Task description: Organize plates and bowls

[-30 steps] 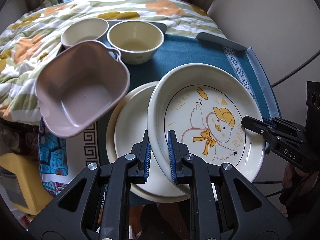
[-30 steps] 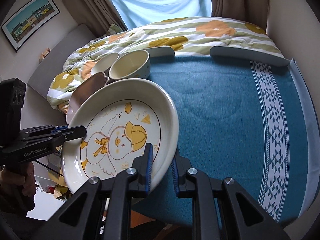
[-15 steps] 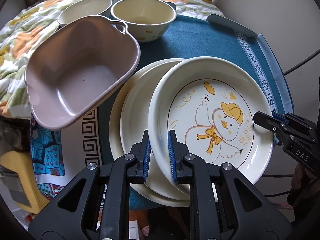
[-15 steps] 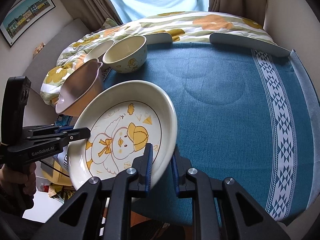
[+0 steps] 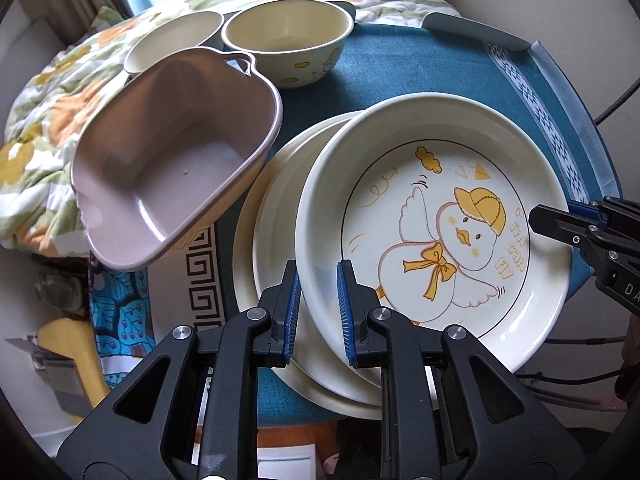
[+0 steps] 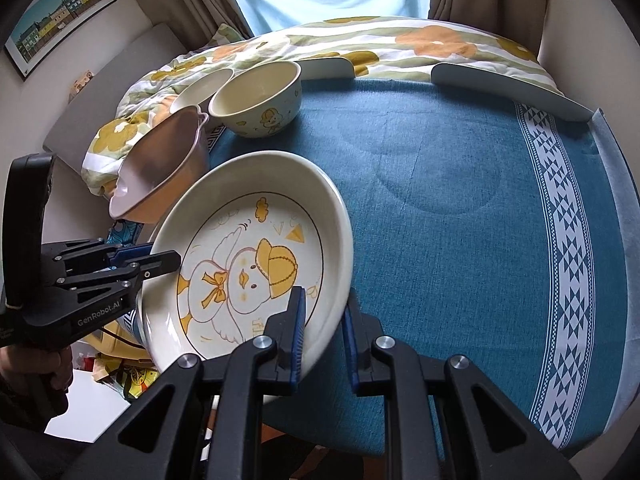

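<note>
Grippers: left gripper [image 5: 318,312] and right gripper [image 6: 324,332] are both clamping the duck plate [image 5: 436,236].
Progress: duck plate is nearing the plain plates [image 5: 276,220]; bowls [image 5: 288,46] are awaiting stacking.

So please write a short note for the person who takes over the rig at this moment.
Left gripper: shut on the duck plate, near rim.
Right gripper: shut on the same plate's opposite rim.
Plate is tilted, held just over the plain plate on the blue tablecloth.
Pink dish and two cream bowls sit behind.
Done: plate carried above the stack.
Left: set it down, release, then sort the bowls.
</note>
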A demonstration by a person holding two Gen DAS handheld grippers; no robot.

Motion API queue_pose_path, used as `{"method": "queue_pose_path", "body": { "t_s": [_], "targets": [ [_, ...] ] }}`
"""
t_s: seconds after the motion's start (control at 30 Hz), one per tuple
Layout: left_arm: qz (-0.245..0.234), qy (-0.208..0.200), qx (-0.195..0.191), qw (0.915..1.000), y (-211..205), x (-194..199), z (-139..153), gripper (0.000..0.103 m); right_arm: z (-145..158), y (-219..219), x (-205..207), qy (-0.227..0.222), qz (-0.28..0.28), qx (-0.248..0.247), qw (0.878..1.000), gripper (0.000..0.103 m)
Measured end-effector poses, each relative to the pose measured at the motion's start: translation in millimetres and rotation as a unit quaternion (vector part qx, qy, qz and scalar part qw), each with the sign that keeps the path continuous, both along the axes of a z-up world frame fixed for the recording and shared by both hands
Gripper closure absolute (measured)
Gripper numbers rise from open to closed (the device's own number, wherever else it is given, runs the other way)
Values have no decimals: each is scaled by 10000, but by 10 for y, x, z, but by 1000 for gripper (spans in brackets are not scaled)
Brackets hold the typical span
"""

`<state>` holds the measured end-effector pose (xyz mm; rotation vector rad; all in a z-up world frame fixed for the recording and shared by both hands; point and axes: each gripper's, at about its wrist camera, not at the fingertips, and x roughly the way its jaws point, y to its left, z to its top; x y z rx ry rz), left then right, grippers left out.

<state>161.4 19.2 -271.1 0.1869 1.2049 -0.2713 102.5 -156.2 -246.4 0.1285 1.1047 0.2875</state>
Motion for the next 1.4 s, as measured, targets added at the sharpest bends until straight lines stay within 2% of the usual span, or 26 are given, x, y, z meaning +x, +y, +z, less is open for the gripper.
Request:
{"method": "queue_pose_path", "body": {
  "t_s": [0.17, 0.47, 1.07, 1.4],
  "targets": [
    [-85, -165, 392, 9991, -62, -10, 0, 87, 5, 29, 20, 23, 132, -65, 9999, 87],
    [-46, -307, 724, 9969, -82, -26, 20, 87, -18, 88, 65, 81, 335, -158, 9993, 87],
    [38, -262, 833, 9962, -68, -41, 35, 87, -66, 256, 93, -36, 680, -798, 9945, 87],
    [145, -185, 839, 9962, -50, -80, 44, 87, -76, 278, 122, -53, 744, -851, 9936, 87]
  ]
}}
